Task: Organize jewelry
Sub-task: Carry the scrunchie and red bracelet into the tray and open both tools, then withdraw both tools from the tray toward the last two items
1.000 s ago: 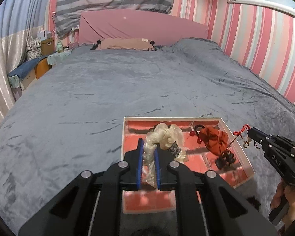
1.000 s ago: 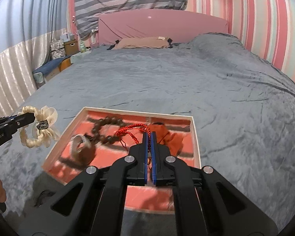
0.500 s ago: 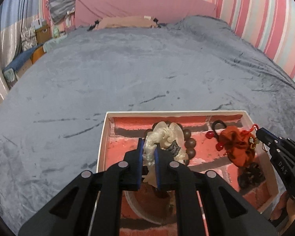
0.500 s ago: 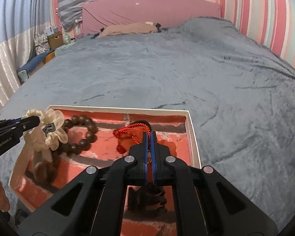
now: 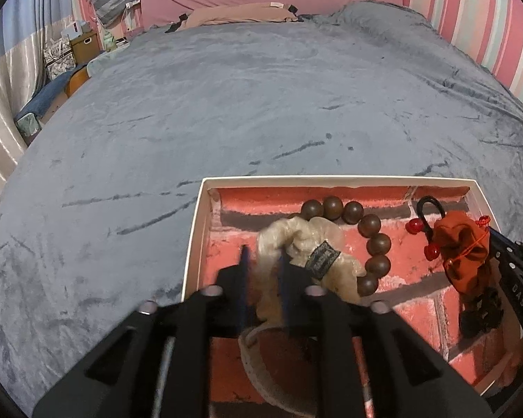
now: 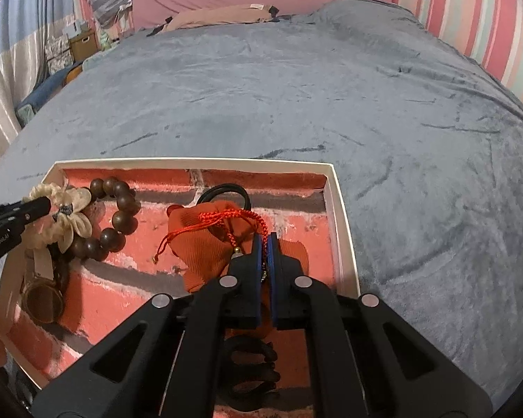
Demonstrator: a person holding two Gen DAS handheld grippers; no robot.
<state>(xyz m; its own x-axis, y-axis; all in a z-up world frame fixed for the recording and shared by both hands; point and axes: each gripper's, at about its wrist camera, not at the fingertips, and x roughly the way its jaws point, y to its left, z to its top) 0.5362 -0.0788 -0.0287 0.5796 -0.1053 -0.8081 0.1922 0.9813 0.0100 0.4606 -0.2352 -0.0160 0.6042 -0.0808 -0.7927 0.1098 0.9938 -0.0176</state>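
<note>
A white-rimmed tray with a brick-print floor is lying on a grey blanket, and both grippers are pointing down into it.

The left gripper is letting its jaws spread apart. A cream scrunchie is sitting between the blue pads, which are blurred, so whether they are touching the fabric is hard to tell; a gap is showing on the left side. The scrunchie is resting on the tray floor at about 9 o'clock from the tray's middle in the right wrist view, overlapping a ring of brown beads that is curving round it from 12 to 4 o'clock in the left view. Below the scrunchie, at 6 o'clock, a pale bangle is lying flat.

The right gripper is also parting its jaws, though the gap is staying narrow. A red cord with a small metal charm is running between the pads, draped over an orange pouch near the tray's centre. A black loop with red beads is lying at 12 o'clock from the pouch, against the far wall. A black claw clip is lying under the gripper at 6 o'clock.
</note>
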